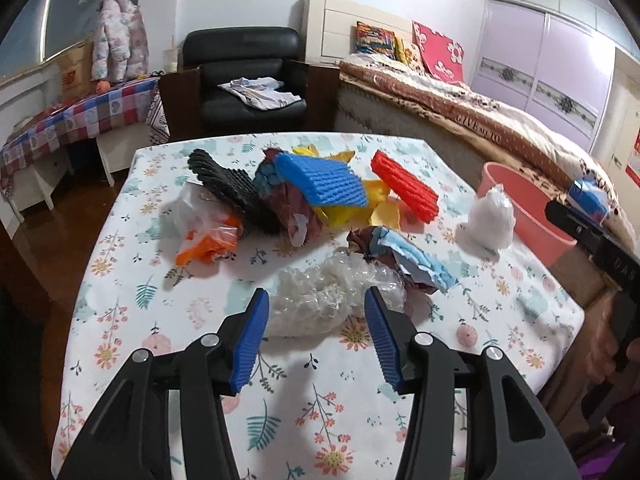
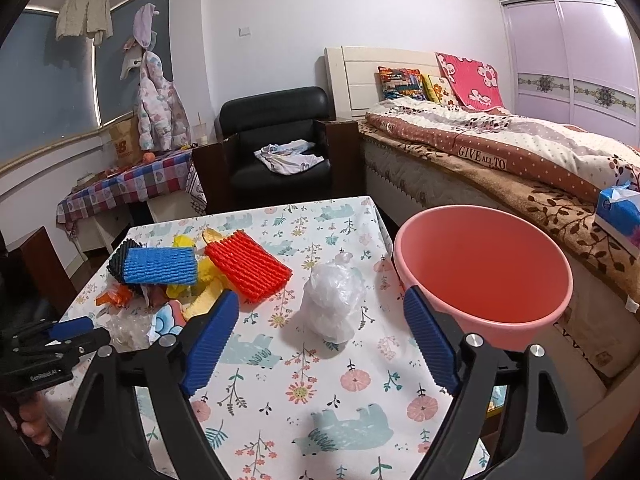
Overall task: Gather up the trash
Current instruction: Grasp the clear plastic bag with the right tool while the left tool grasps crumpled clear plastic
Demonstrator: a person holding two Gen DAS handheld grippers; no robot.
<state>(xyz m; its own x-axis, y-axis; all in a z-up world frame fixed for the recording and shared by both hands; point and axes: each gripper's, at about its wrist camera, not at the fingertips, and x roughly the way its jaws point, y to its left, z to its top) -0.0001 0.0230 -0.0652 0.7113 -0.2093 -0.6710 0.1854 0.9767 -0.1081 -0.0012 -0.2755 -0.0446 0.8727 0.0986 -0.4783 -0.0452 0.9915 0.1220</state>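
Trash lies on the floral table point(image 1: 132, 312): a clear bubble-wrap wad point(image 1: 320, 300), blue foam net point(image 1: 324, 180), red foam net point(image 1: 404, 186), black foam net point(image 1: 232, 188), orange bag point(image 1: 208, 244) and a white plastic bag point(image 1: 490, 220). My left gripper point(image 1: 316, 300) is open, its fingers on either side of the bubble wrap. My right gripper point(image 2: 320, 310) is open and empty, just short of the white bag point(image 2: 334, 300). A pink bucket point(image 2: 484, 268) stands at the table's right edge.
A bed point(image 2: 520, 152) runs along the right with a tissue box point(image 2: 620, 212) on it. A black armchair point(image 2: 276, 140) stands behind the table. A checked bench point(image 2: 132, 184) is at the back left. Yellow scraps point(image 1: 360, 208) and crumpled paper point(image 1: 408, 260) lie among the trash.
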